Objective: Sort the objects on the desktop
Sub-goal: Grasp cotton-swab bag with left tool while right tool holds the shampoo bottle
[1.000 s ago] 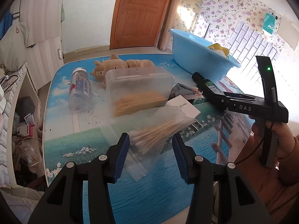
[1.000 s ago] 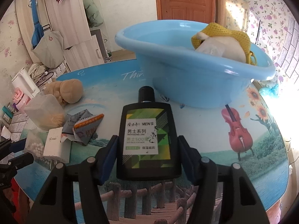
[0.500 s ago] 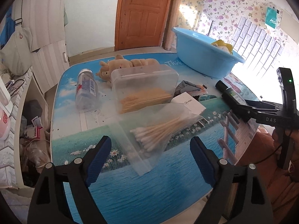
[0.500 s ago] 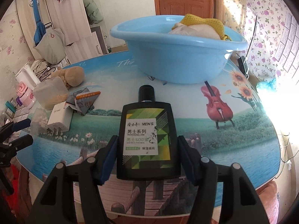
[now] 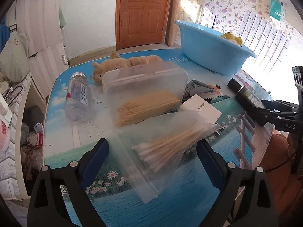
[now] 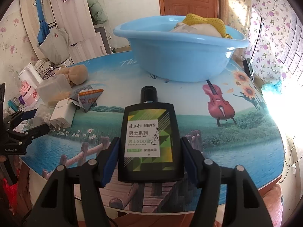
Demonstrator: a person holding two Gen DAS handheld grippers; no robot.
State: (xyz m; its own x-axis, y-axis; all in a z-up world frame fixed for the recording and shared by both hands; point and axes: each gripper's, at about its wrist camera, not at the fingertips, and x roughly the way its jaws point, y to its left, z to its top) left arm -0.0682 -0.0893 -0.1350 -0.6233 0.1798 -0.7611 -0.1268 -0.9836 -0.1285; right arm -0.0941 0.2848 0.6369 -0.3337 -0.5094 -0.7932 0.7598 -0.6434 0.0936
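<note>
Printed table (image 5: 189, 208); on it basin (image 5: 210, 53), plush toy (image 5: 121, 64), bottle (image 5: 78, 96), toothpick box (image 5: 145, 92), swab bag (image 5: 162, 147).

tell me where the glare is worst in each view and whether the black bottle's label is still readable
Left wrist view: the window at upper right blows out white, washing the table edge beneath it. Right wrist view: the right edge is overexposed near the sunflowers, yet the black bottle held in the right gripper is sharp, its label readable. Both views bend straight lines at the rim.

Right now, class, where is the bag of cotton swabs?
In the left wrist view, the bag of cotton swabs lies on the table between the open left tool, just before the clear toothpick box.
</note>
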